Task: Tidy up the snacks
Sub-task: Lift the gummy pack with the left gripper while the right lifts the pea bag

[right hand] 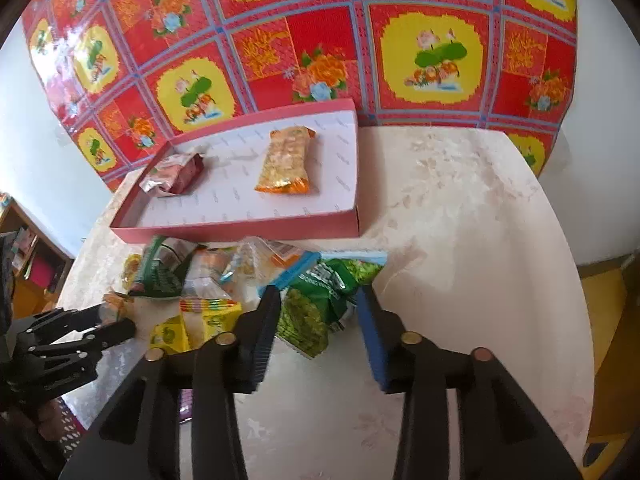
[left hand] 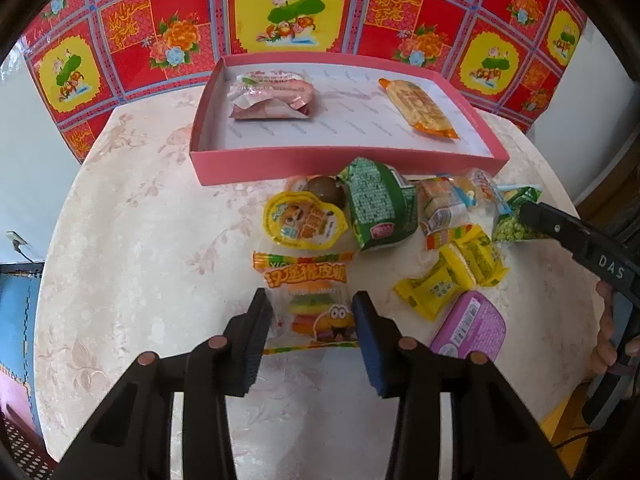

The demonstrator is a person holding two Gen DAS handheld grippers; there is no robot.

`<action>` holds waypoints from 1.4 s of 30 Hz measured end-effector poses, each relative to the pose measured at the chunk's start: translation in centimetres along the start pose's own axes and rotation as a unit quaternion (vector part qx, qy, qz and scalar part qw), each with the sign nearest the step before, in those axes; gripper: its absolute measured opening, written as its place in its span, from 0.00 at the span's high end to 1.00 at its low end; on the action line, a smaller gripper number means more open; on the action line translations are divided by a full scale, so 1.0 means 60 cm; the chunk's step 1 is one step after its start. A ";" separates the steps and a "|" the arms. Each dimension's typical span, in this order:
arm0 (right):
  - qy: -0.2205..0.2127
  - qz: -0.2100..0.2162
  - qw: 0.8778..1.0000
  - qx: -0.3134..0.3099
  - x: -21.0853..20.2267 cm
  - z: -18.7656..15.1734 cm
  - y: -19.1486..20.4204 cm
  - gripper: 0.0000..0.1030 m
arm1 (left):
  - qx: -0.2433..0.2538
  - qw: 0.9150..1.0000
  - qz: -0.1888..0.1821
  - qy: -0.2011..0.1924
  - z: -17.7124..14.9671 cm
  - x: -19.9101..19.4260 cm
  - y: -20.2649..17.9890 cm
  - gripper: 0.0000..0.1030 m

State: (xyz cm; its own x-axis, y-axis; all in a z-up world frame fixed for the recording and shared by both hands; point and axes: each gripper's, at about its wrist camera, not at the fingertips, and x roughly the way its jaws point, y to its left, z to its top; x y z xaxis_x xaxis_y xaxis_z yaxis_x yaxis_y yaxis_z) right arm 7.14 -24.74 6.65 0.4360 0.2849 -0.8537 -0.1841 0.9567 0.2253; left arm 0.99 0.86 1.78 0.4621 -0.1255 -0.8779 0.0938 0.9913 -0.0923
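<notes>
A burger-gummy packet (left hand: 316,312) lies flat on the round table, between the fingers of my left gripper (left hand: 312,320). The jaws straddle it without visibly pressing. My right gripper (right hand: 320,320) stands open over a green pea packet (right hand: 316,308), which lies nearer its left finger, with a gap at the blue pad. A pink box (left hand: 340,160) behind the pile holds a pink-red packet (left hand: 272,96) and an orange packet (left hand: 420,108). Loose snacks in front of it include a yellow jelly cup (left hand: 304,220), a green bag (left hand: 380,204), yellow packets (left hand: 452,276) and a purple tin (left hand: 472,328).
The table wears a pale floral cloth (left hand: 140,240), with bare room left of the pile and right of the box (right hand: 460,220). A red and yellow patterned sheet (right hand: 320,40) covers the wall behind. A hand (left hand: 604,332) holds the right gripper's handle at the table's right edge.
</notes>
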 end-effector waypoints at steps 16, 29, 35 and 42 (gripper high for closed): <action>0.007 0.018 0.999 0.038 0.014 -0.004 -0.014 0.66 | -0.007 0.999 -0.022 -0.034 0.006 -0.035 0.009 0.63; -0.020 0.013 1.000 0.021 -0.028 0.008 0.001 0.70 | -0.018 0.998 -0.028 -0.059 0.047 -0.059 0.025 0.63; -0.032 0.010 0.999 0.013 -0.045 0.024 0.004 0.70 | -0.023 0.997 -0.029 -0.065 0.067 -0.060 0.027 0.63; -0.042 0.012 0.999 0.001 -0.048 0.046 0.015 0.70 | -0.024 0.996 -0.025 -0.078 0.097 -0.062 0.030 0.63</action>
State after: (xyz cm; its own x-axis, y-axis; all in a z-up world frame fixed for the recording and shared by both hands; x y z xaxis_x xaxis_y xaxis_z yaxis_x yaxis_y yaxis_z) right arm 8.17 -24.52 10.60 0.5041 0.3125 -0.8051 -0.1945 0.9494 0.2467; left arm 4.57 2.87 7.63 0.5893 -0.1754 -0.7887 0.0799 0.9840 -0.1591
